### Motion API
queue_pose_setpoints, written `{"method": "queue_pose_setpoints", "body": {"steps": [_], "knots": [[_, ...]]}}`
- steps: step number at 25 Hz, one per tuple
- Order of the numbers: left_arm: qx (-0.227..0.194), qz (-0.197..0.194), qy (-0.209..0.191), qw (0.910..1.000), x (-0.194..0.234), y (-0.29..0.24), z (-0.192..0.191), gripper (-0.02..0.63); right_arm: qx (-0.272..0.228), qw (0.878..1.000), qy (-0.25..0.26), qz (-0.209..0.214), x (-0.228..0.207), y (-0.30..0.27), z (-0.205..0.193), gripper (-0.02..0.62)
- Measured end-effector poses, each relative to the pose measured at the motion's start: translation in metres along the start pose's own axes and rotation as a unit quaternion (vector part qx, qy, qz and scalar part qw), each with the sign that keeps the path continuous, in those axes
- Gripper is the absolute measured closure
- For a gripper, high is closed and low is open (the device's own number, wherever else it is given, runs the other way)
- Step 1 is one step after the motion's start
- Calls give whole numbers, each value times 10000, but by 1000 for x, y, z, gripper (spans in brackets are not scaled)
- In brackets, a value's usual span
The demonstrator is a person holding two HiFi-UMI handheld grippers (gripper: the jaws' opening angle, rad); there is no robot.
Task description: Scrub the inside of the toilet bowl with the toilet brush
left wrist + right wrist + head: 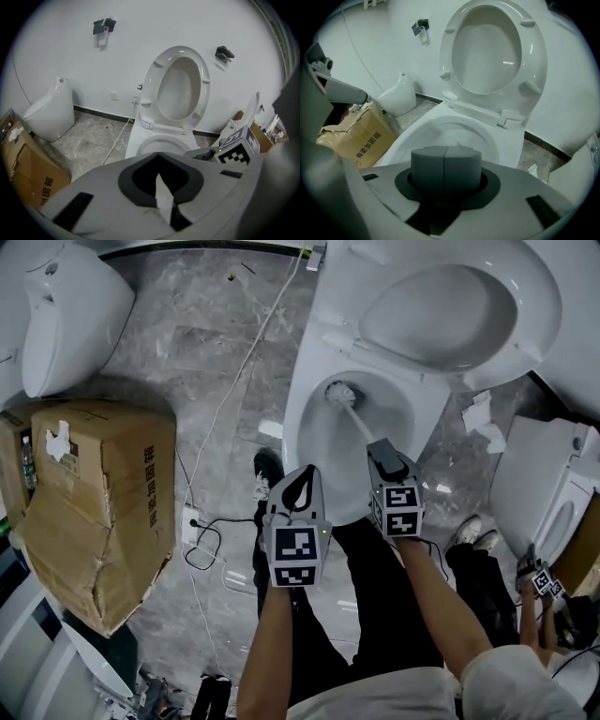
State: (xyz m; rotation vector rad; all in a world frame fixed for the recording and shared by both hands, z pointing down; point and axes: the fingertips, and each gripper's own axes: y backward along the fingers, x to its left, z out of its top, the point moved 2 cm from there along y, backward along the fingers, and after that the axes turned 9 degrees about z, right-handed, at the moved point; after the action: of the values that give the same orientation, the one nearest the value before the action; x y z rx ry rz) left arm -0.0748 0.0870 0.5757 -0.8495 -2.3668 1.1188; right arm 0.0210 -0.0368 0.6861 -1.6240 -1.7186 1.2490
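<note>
One toilet brush is seen inside the toilet bowl. Its bristled head is pressed to the far inner wall, and its white shaft slants back to the right gripper. That gripper's two jaws are clamped on the thick grey handle, which fills the dark hollow between them in the right gripper view. The bowl's one seat is raised upright against the wall.

The left gripper is held just beside the right one, over the near rim of the bowl. Its two jaws are drawn together, and nothing is gripped in the dark hollow between them. Both grippers are carried on bare forearms, with dark trousers seen below them.

Three white ceramic fixtures can be counted in the head view: the bowl being scrubbed, one urinal well apart at the upper left, and a second toilet at the right edge. One crumpled cardboard box stands near the urinal. One white cable is laid across the grey marbled floor to one power strip. Two dark fittings are fixed to the white wall.
</note>
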Motion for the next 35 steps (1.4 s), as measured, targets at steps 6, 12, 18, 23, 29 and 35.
{"method": "queue_pose_setpoints", "body": {"steps": [6,12,18,23,29,35], "knots": [[39,-233,-38,9997,-14,-1,-2,580,-61,9995,126,-287,-10,2,6,426],[187,-488,-530,9972,-18,-1,-9,580,-226,9978,-65,-621,-24,6,12,426],[283,-644,-725,9949,-15,2,-17,580,-276,9956,-232,-863,-28,15,1,425],[285,-896,-888,9916,-18,1,-16,580,-260,9923,-456,-1124,-28,22,-8,425],[341,-1234,-1223,9842,-16,-2,-16,580,-288,9867,-780,-1395,-21,31,-19,423],[316,-1561,-1525,9754,-5,-7,-7,580,-312,9765,-1235,-1741,-7,35,-29,423]]}}
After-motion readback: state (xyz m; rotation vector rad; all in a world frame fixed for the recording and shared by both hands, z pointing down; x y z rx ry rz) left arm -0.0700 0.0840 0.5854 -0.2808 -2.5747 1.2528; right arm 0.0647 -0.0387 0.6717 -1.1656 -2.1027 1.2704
